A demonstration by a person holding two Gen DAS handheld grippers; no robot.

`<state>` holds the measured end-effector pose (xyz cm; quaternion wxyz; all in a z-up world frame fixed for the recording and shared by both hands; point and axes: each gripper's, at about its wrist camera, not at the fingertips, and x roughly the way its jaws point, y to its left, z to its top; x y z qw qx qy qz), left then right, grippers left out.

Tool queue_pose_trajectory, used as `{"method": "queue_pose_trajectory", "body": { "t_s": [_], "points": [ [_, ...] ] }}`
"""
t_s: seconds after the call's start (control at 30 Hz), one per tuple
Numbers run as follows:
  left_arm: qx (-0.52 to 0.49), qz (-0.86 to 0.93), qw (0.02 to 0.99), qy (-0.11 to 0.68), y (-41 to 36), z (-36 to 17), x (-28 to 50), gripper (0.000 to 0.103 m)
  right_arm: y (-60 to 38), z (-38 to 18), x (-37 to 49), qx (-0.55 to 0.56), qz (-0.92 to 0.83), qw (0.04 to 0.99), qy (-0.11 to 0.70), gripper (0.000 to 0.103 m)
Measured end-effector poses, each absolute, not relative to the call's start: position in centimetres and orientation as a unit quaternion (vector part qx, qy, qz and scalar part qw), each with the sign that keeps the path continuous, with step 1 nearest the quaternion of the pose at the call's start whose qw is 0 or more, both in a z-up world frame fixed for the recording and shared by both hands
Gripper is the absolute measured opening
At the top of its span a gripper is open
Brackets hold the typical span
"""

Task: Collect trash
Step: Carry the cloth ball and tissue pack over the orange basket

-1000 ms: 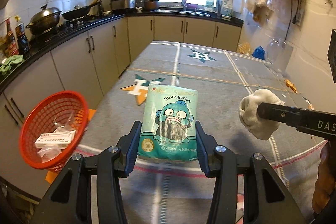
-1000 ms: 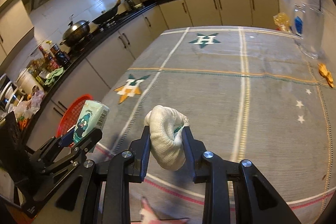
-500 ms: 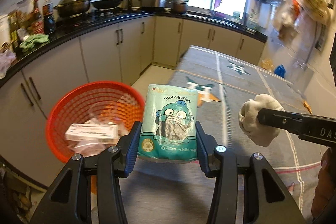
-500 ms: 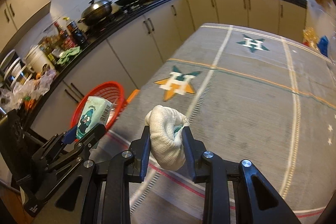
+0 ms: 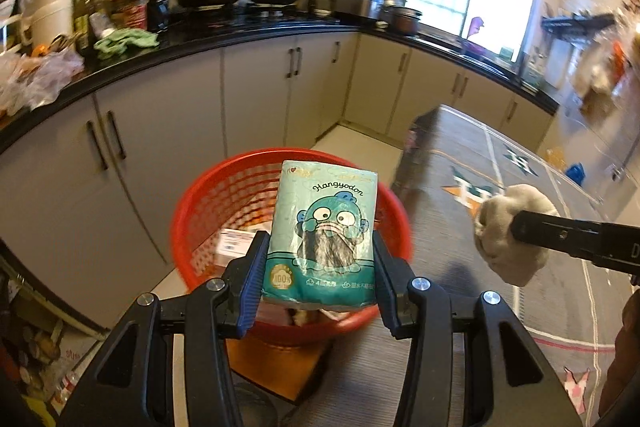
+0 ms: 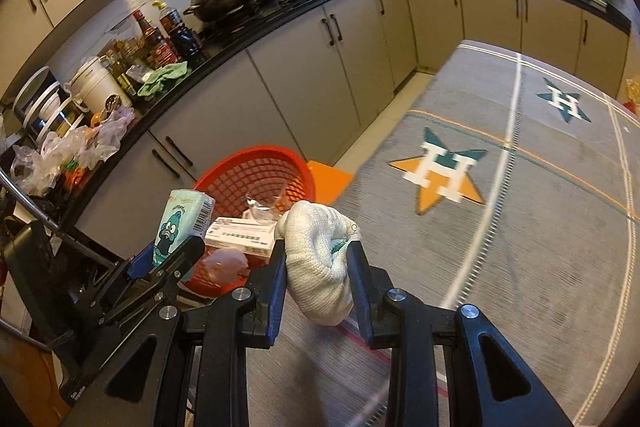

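My left gripper [image 5: 318, 259] is shut on a teal tissue pack [image 5: 324, 233] printed with a cartoon fish, held upright over the red mesh basket [image 5: 224, 195]. The same tissue pack [image 6: 180, 223] and left gripper [image 6: 168, 259] show at lower left in the right wrist view, in front of the red mesh basket [image 6: 256, 167]. My right gripper [image 6: 316, 259] is shut on a balled white cloth glove [image 6: 316, 259], beside the basket over the table's edge. In the left wrist view the balled glove [image 5: 508, 231] hangs at the right. A white box [image 6: 240, 237] and clear plastic lie inside the basket.
The basket stands on an orange stool [image 6: 326, 177] between the grey patterned tablecloth [image 6: 520, 211] and the beige cabinets [image 5: 256, 99]. The black counter [image 6: 280, 15] carries a wok, bottles, a green rag and plastic bags. A person's hand [image 5: 624, 355] shows at the right edge.
Both grippers have swung left from over the table towards the basket, each keeping its load. The basket has gone from the left edge of the left wrist view to directly behind the tissue pack.
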<state>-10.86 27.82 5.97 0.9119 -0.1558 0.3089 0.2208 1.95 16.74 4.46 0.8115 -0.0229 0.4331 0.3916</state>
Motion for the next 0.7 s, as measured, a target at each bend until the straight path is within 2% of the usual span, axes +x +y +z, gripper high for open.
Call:
{"method": "queue_pose_trajectory", "body": {
  "t_s": [0.3, 0.7],
  "points": [
    [-0.171, 0.252, 0.898, 0.317, 31.2, 4.8, -10.7, 0.047, 21.3, 4.3, 2.5, -0.03, 0.413, 0.798, 0.437, 0.032],
    [-0.167, 0.253, 0.897, 0.323, 31.7, 3.9, -9.0, 0.048, 25.6, 3.3, 3.8, -0.026, 0.422, 0.794, 0.436, 0.035]
  ]
}}
